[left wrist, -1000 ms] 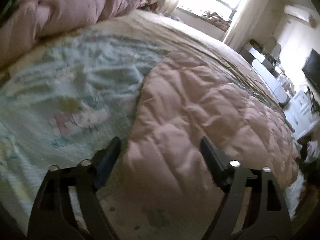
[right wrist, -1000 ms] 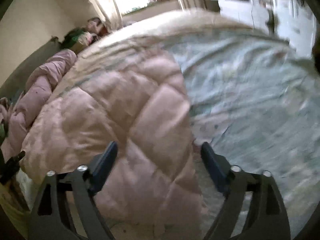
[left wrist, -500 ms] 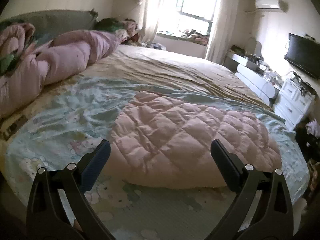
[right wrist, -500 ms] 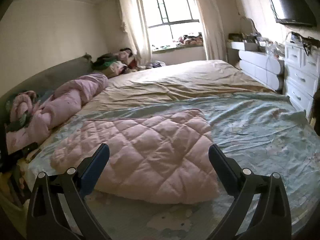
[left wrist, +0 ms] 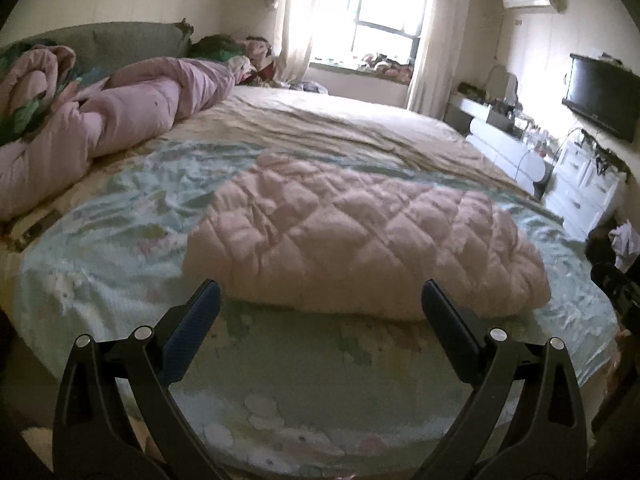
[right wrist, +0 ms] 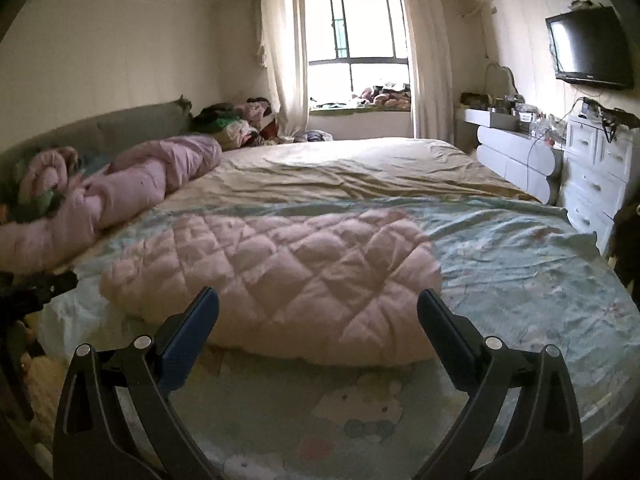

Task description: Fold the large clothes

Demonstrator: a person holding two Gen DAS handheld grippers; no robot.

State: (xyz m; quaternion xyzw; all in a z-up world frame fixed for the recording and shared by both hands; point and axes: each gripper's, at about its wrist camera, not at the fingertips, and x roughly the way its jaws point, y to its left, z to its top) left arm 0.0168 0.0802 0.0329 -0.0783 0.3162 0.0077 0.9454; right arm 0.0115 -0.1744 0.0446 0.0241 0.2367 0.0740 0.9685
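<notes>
Nearest to each camera, both tools hang above the foot of the bed with nothing between their fingers: the left gripper (left wrist: 320,304) has its jaws spread wide and empty, and the right gripper (right wrist: 318,308) likewise. Just beyond them lies a pale blue-green printed sheet (right wrist: 520,248), and on it the task's garment, a pink quilted coat (left wrist: 360,240), resting as a thick oblong bundle across the near part of the bed (right wrist: 360,168), closer to the left side in the right wrist view (right wrist: 280,272).

The bundle looks compact, so the folding seems largely done, though whether another fold is wanted cannot be told. If one is, I judge the sound way is to bring each tool down to one end of the near edge, pinch through all the padded layers together, lift evenly, and carry the edge across without dragging the sheet. Puffy filling may spring open, so press it flat afterward.

Farther back lie a rumpled pink duvet (left wrist: 120,120), then the window (right wrist: 356,36).
</notes>
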